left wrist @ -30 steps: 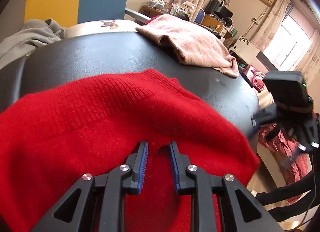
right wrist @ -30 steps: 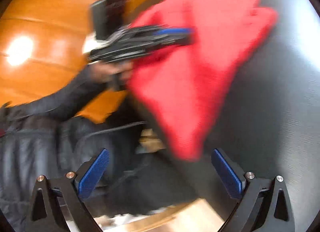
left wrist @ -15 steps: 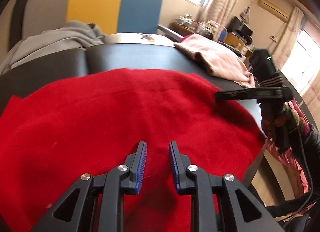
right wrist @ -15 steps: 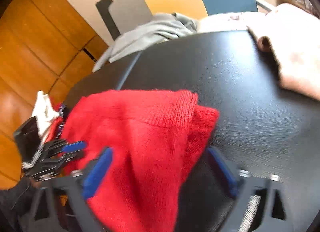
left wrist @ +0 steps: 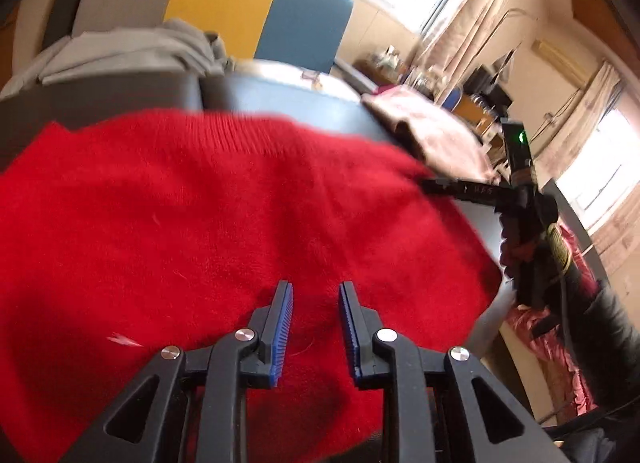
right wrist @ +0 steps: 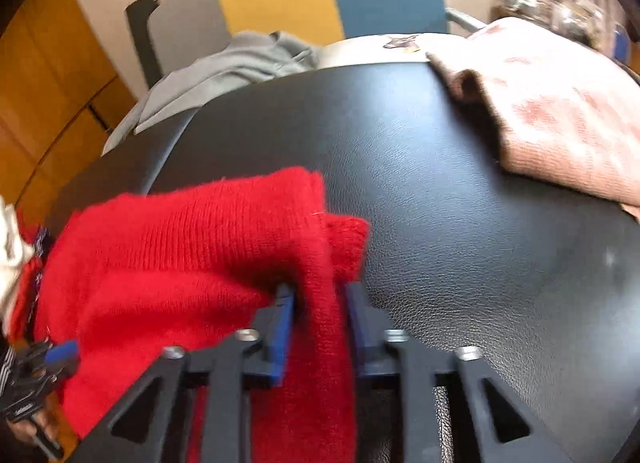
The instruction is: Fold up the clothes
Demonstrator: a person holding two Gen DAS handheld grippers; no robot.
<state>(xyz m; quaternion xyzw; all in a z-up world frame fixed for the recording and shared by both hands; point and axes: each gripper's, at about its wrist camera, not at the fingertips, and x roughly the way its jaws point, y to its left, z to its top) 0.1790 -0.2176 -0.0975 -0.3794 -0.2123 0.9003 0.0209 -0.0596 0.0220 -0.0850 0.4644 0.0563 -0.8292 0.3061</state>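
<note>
Lying across the black padded table [right wrist: 460, 191], the red sweater [left wrist: 208, 215] is gripped at two places. The left gripper [left wrist: 315, 327] stands narrowly parted with red knit bunched between its blue pads, clamped on the cloth. The right gripper [right wrist: 320, 327] is closing, a fold of sweater between its jaws (pads pressing it). A pink folded garment [right wrist: 560, 111] lies well apart, and grey clothing [right wrist: 224, 71] sits behind.
</note>
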